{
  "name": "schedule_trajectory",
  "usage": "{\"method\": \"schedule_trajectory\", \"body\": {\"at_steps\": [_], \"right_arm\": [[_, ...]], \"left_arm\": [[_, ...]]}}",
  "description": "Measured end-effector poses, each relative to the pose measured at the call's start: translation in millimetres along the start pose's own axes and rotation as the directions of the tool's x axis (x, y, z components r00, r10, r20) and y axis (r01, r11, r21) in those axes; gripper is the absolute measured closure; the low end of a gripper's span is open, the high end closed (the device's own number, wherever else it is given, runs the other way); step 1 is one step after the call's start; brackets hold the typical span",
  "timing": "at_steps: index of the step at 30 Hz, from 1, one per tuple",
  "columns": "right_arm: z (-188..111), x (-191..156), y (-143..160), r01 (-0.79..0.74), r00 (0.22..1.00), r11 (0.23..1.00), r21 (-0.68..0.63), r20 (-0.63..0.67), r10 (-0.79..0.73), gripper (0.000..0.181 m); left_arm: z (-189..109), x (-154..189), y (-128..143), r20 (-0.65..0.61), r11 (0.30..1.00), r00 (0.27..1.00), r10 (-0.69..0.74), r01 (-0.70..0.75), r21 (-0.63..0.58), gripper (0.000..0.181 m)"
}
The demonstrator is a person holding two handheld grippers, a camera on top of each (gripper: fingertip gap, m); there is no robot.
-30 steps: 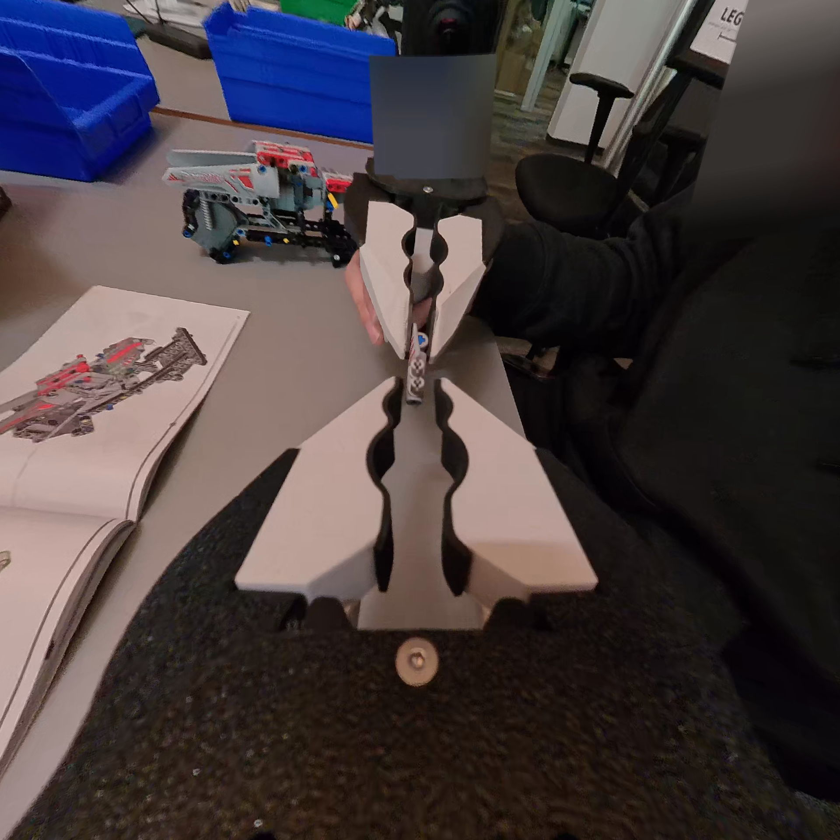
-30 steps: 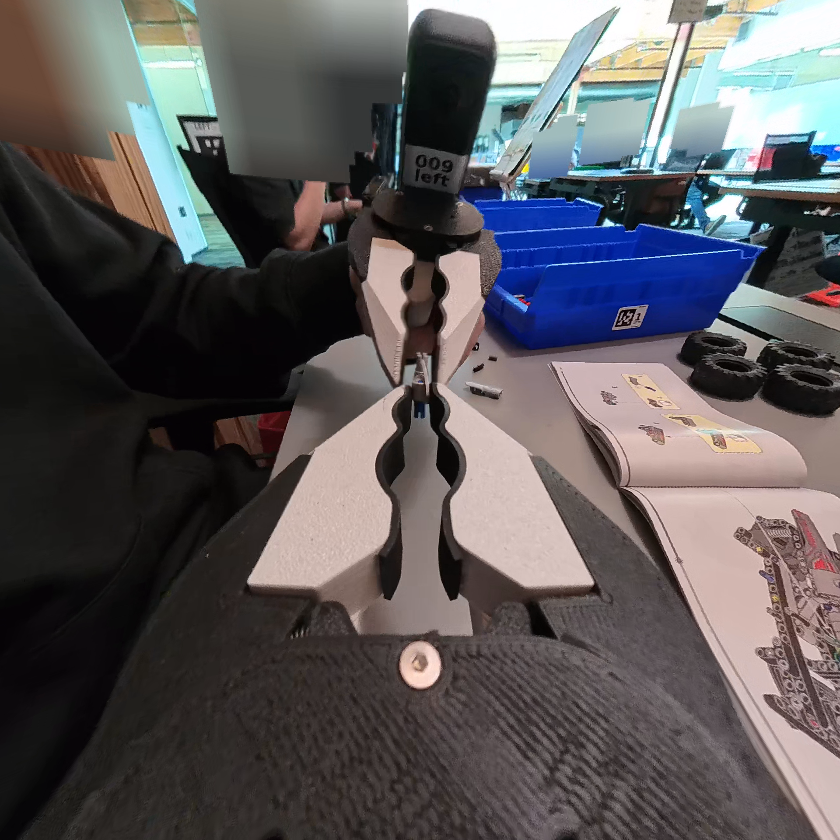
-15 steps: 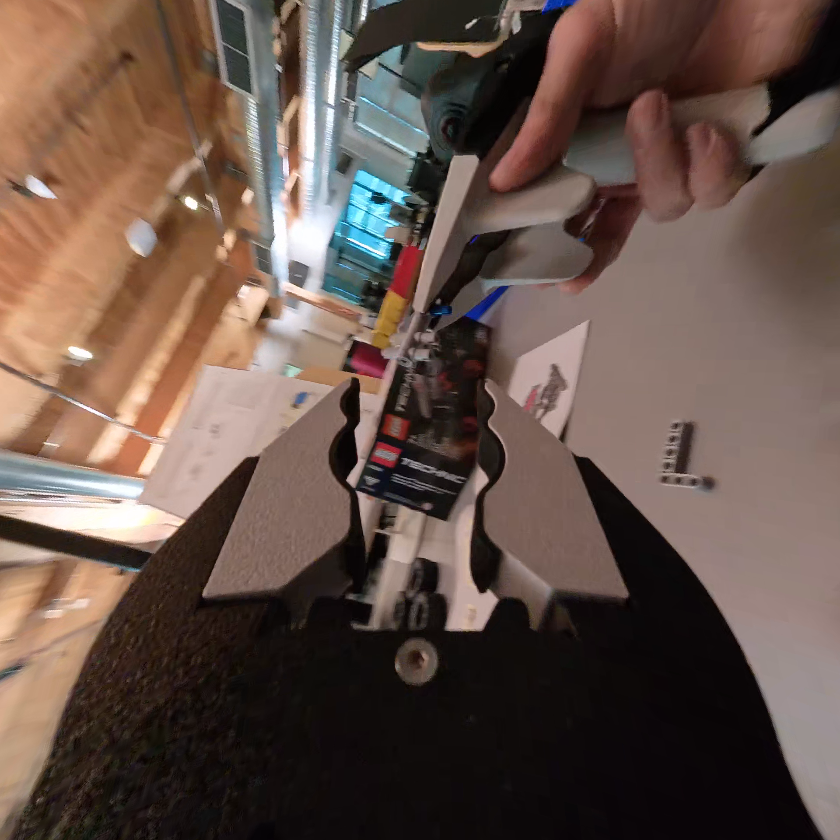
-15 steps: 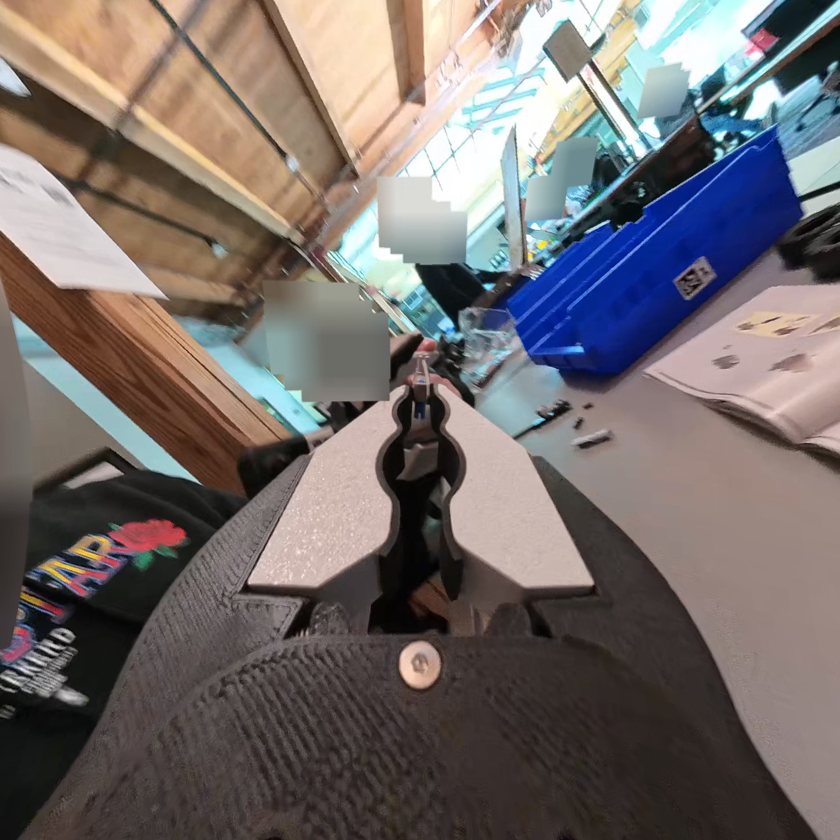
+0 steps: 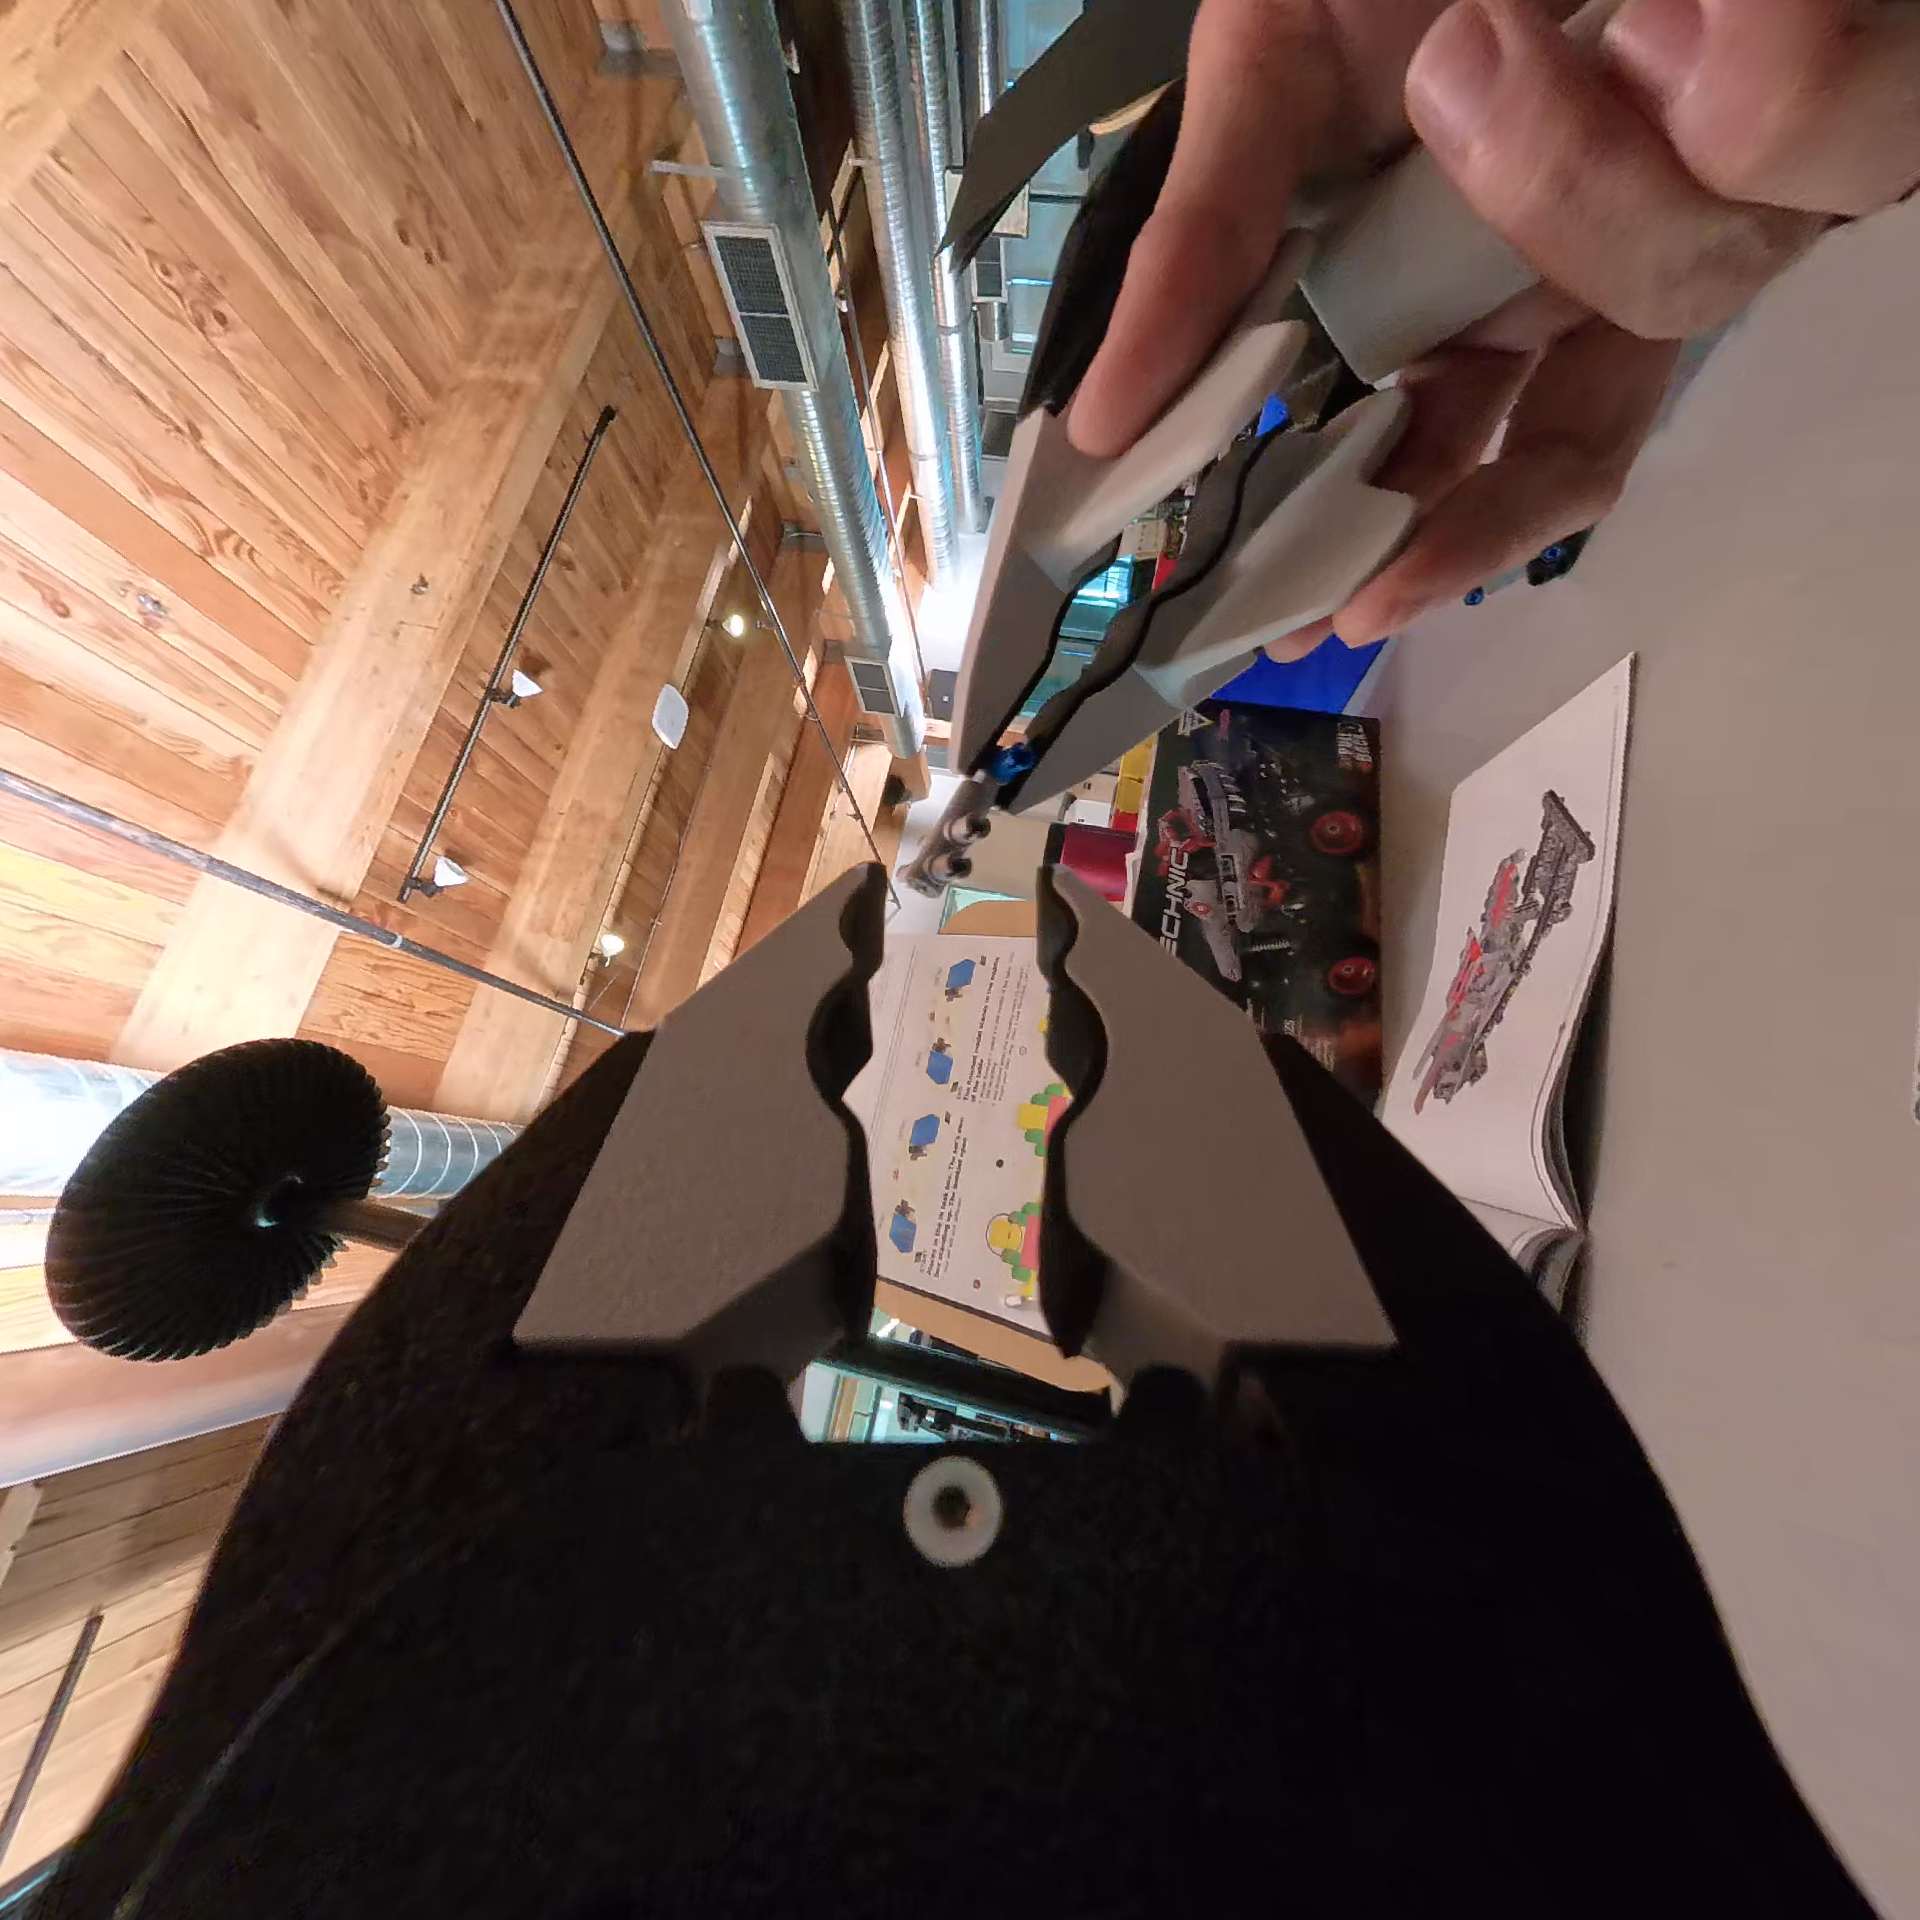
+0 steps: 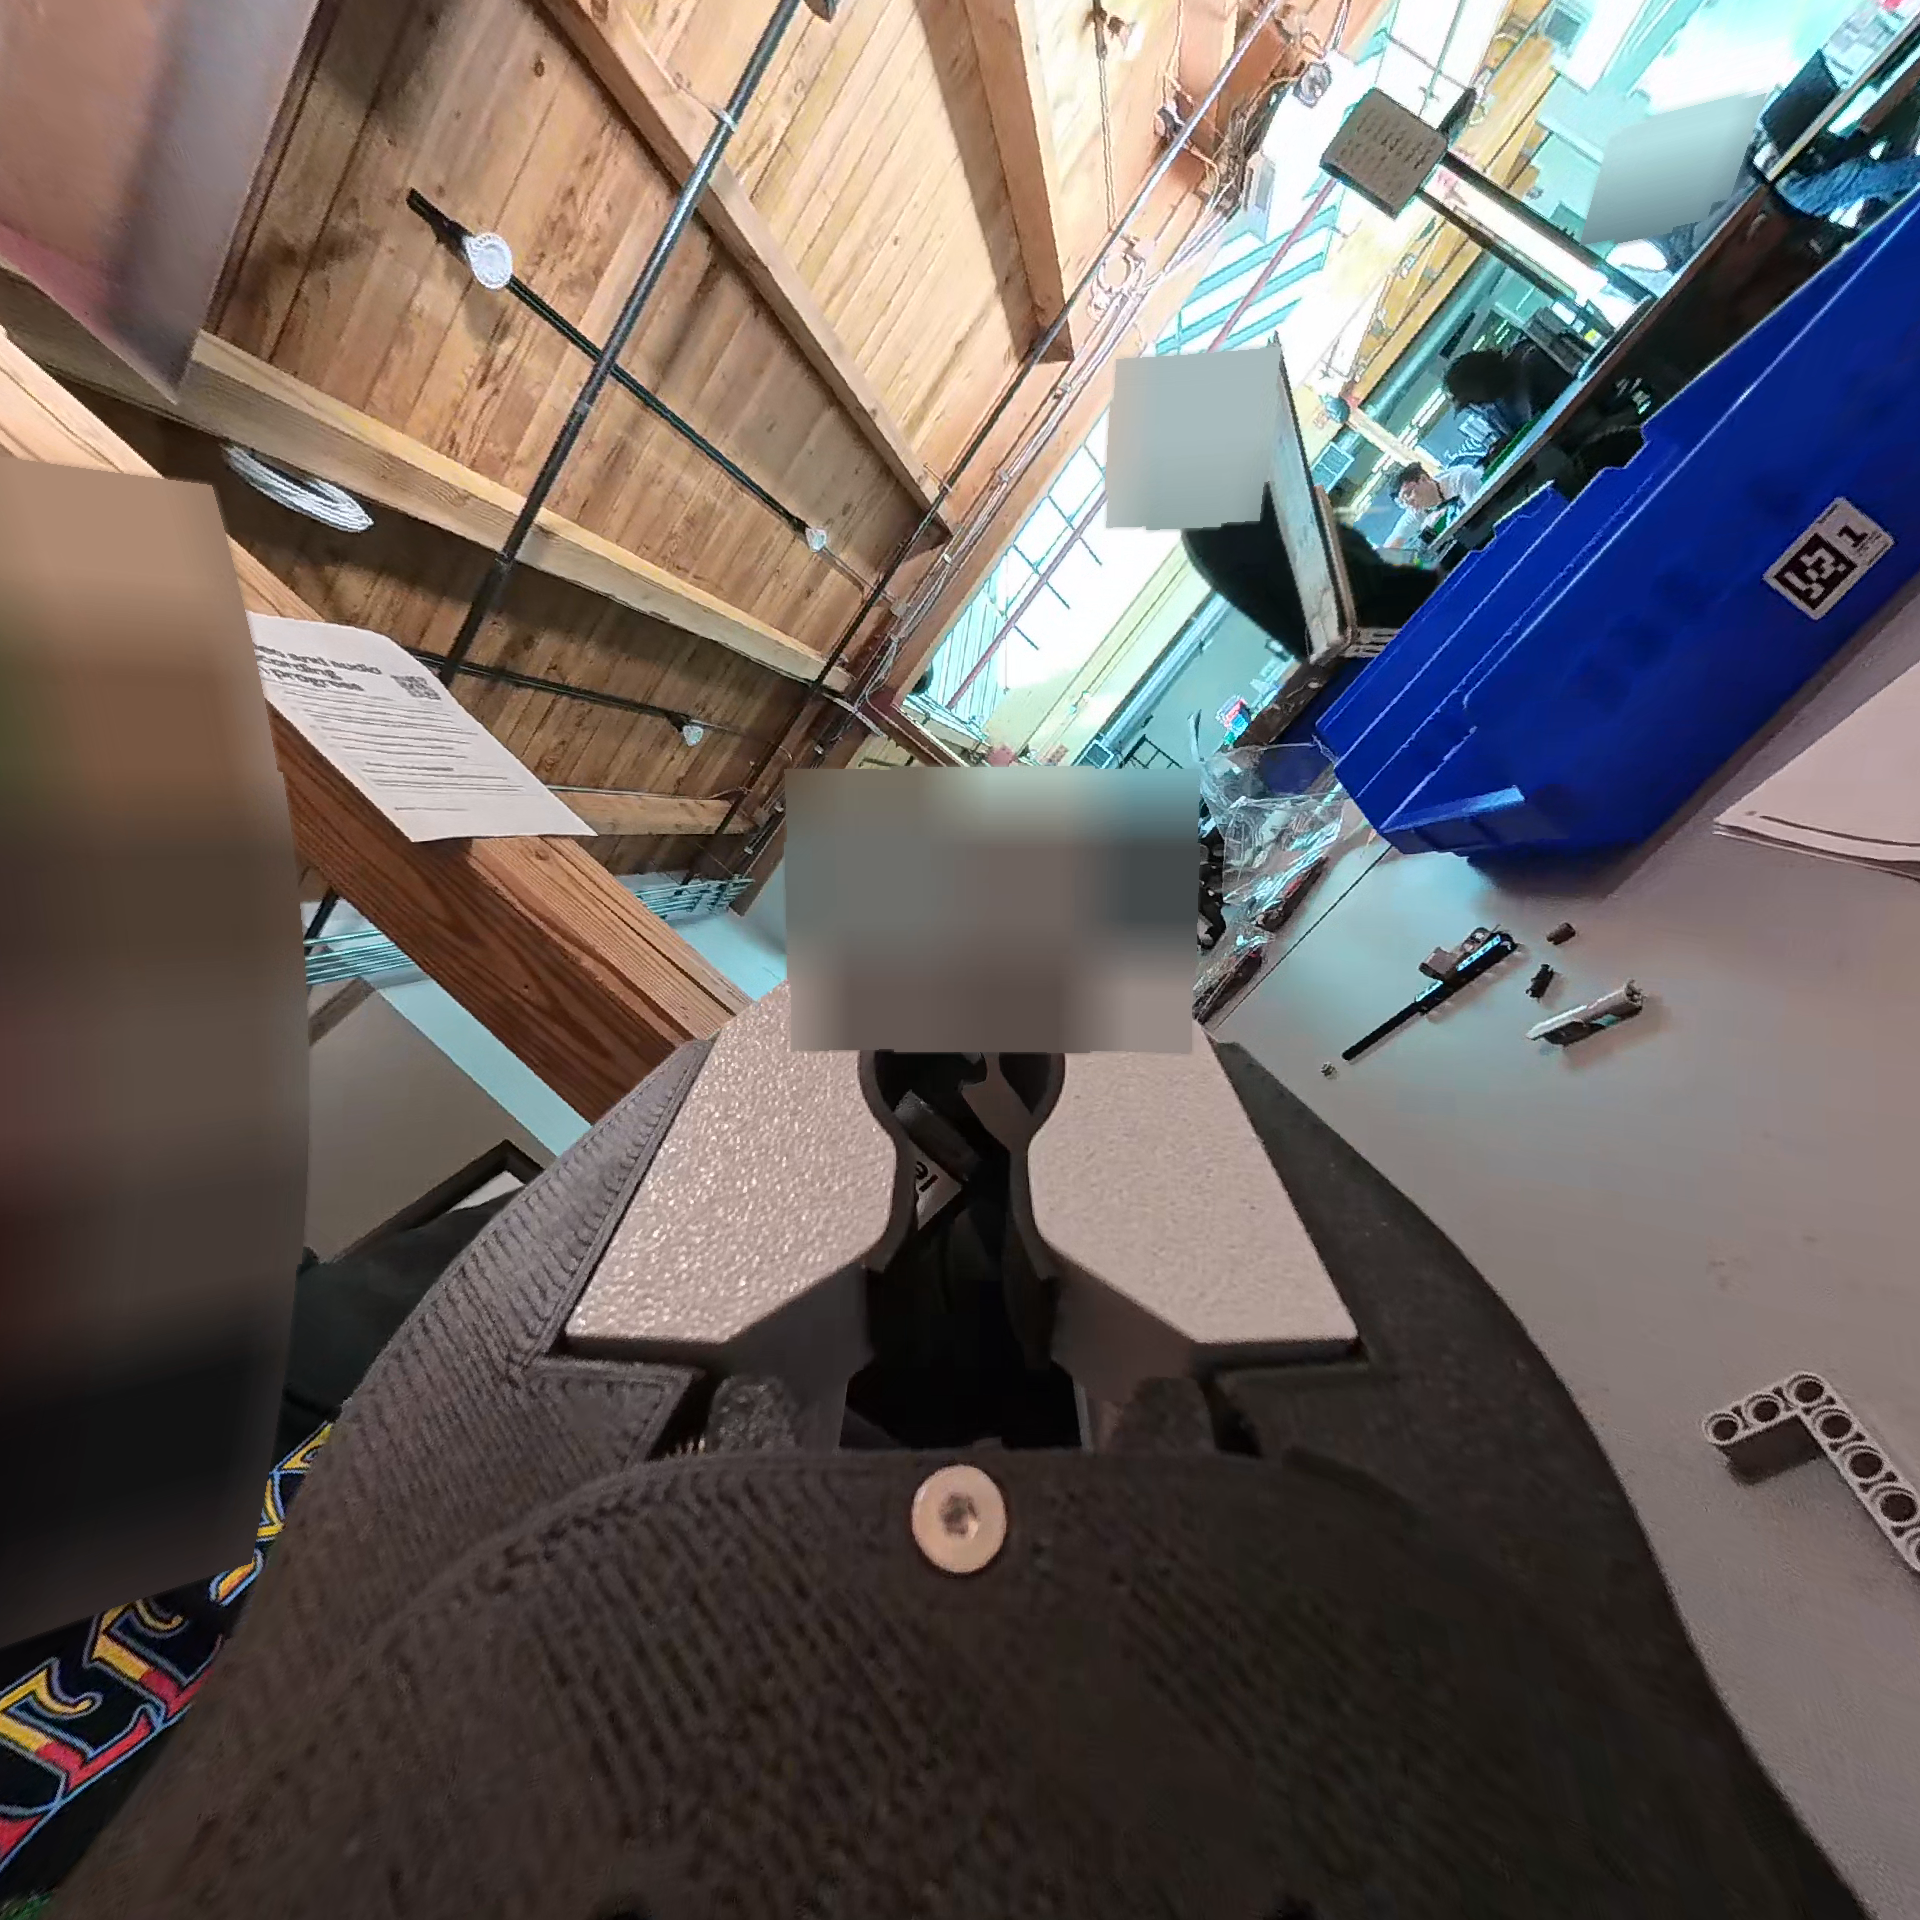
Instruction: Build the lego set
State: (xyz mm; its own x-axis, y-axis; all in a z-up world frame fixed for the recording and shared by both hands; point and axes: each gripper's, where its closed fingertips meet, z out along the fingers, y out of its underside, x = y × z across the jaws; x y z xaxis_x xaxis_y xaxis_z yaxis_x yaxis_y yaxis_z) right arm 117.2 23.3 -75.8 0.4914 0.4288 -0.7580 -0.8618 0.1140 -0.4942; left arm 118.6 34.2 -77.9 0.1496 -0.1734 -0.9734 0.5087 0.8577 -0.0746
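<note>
My left gripper (image 5: 964, 891) is open and empty, tilted up toward the wooden ceiling. Just beyond its tips, the right gripper (image 5: 992, 774) is held by a hand and shut on a small grey beam (image 5: 951, 847) with a blue pin (image 5: 1003, 766). The beam hangs out past the right gripper's tips, close to my left fingertip (image 5: 873, 894) without being gripped by it. In the right wrist view the right fingers (image 6: 769, 1174) are close together, and a blurred patch hides their tips and the piece.
A grey table (image 6: 1558, 1195) carries an L-shaped grey beam (image 6: 1829, 1444), small loose parts (image 6: 1475, 987), a plastic bag (image 6: 1268, 821) and blue bins (image 6: 1621, 644). The set's box (image 5: 1262, 883) and an open instruction booklet (image 5: 1507, 935) lie on the table. Less than 4 cm separates the two grippers' tips.
Both grippers have tipped up from the table toward the ceiling. My left jaws have widened and come off the grey beam's end. The right gripper still holds the beam.
</note>
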Motion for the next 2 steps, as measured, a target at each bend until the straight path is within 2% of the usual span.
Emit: {"method": "schedule_trajectory", "body": {"at_steps": [2], "right_arm": [[0.4, -0.5, 0.3, 0.002, 1.0, 1.0, 0.0, -0.002, -0.002, 0.175]], "left_arm": [[0.1, -0.6, 0.4, 0.001, 1.0, 1.0, 0.007, -0.007, 0.003, 0.157]]}}
